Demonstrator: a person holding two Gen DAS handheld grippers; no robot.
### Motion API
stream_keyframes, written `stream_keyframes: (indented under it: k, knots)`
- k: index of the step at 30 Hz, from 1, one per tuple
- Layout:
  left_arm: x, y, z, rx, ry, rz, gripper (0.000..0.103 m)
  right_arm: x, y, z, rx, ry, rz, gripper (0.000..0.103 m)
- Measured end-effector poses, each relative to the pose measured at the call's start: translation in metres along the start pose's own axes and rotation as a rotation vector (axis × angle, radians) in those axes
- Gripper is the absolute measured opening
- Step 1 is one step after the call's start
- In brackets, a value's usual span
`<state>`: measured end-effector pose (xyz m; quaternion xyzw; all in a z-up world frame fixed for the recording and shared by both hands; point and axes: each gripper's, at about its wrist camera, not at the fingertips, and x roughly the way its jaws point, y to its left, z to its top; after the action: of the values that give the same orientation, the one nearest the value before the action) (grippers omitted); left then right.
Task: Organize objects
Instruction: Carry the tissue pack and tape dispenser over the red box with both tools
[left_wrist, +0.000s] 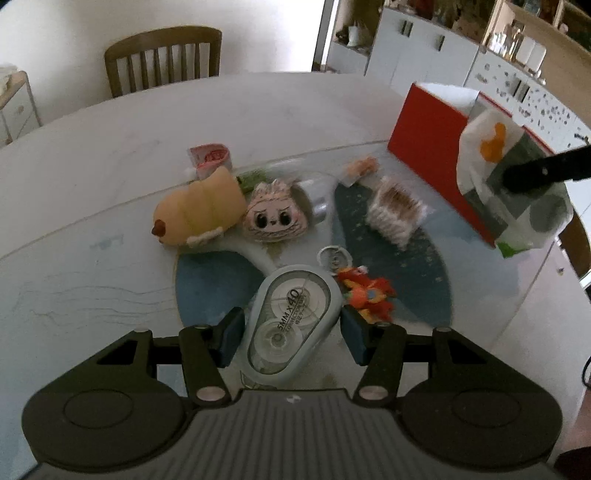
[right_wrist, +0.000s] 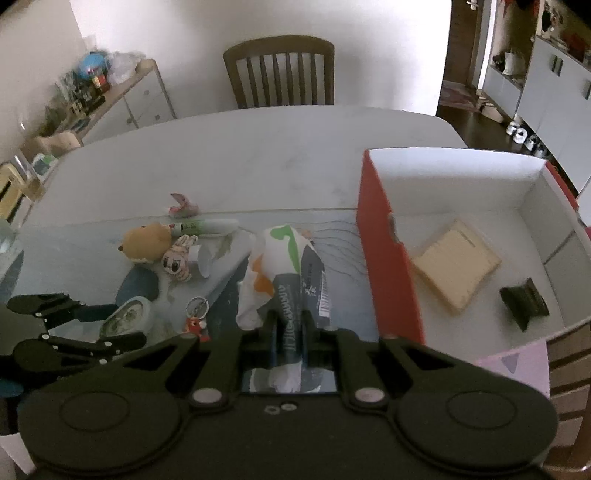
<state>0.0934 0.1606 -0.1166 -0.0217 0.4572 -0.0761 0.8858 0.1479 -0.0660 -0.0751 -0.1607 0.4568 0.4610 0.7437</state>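
My left gripper (left_wrist: 293, 328) is shut on a grey correction tape dispenser (left_wrist: 291, 317), held just above the blue mat. The same gripper and tape (right_wrist: 129, 317) show at the lower left of the right wrist view. My right gripper (right_wrist: 290, 325) is shut on a crumpled snack packet (right_wrist: 284, 266), white with green and orange marks and a dark panel. The packet hangs beside the left wall of the red open box (right_wrist: 384, 266). In the left wrist view the packet (left_wrist: 491, 147) is in front of the red box (left_wrist: 424, 147), with a black finger (left_wrist: 535, 171) across it.
On the white table (left_wrist: 92, 155) lie a yellow plush (left_wrist: 199, 210), a bunny-face plush (left_wrist: 273, 216), a wrapped biscuit pack (left_wrist: 397, 214) and a red keyring figure (left_wrist: 365, 291). The box holds a tan pad (right_wrist: 456, 266) and a small dark object (right_wrist: 524, 301). A chair (right_wrist: 280, 74) stands behind.
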Motion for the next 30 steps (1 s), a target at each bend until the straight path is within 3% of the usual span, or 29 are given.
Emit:
stream_keyframes:
  k: [14, 30]
  knots:
    - [-0.035, -0.049, 0.024, -0.014, -0.046, 0.024, 0.056, -0.055, -0.05, 0.004, 0.063, -0.1, 0.029, 0.011]
    - [-0.028, -0.149, 0.095, 0.133, -0.127, 0.016, 0.056, -0.079, -0.173, 0.027, 0.181, -0.212, -0.077, 0.011]
